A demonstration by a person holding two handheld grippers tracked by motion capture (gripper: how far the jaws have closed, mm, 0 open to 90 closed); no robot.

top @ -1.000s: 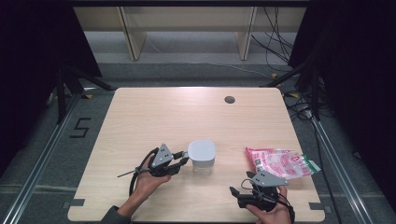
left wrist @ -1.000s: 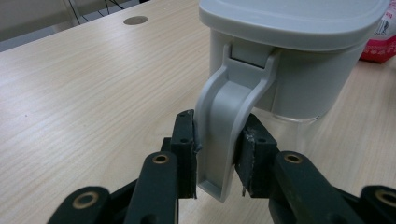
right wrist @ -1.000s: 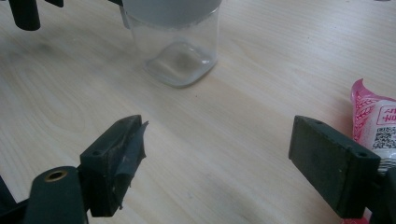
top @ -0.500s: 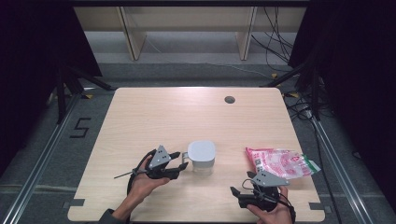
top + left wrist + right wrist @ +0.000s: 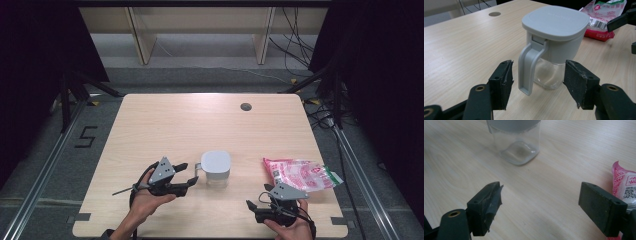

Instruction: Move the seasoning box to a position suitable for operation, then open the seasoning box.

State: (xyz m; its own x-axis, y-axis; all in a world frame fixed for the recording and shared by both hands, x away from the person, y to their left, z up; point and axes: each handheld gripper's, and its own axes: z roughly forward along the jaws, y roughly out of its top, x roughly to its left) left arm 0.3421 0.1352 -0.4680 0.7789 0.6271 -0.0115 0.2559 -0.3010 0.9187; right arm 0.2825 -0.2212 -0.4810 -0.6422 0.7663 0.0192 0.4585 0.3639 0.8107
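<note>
A lab or recording studio: a bare wooden table (image 5: 165, 130) stands between black curtains (image 5: 40, 55), with metal floor rails (image 5: 42, 175) at both sides, loose cables (image 5: 295, 47) at upper right, and a floor number (image 5: 86, 136) at left.

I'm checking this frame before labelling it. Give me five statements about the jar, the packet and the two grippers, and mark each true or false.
1. The clear jar stands upright with its grey lid on. True.
2. The left gripper is clamped on the jar's handle. False: its jaws have just been opening and stand apart on either side of the handle, pads off it.
3. The pink packet lies on the table to the right of the jar. True.
4. The right gripper holds the pink packet. False: its jaws are open over bare table, the packet beside one jaw.
5. The packet is leaning against the jar. False: bare table separates them.
</note>
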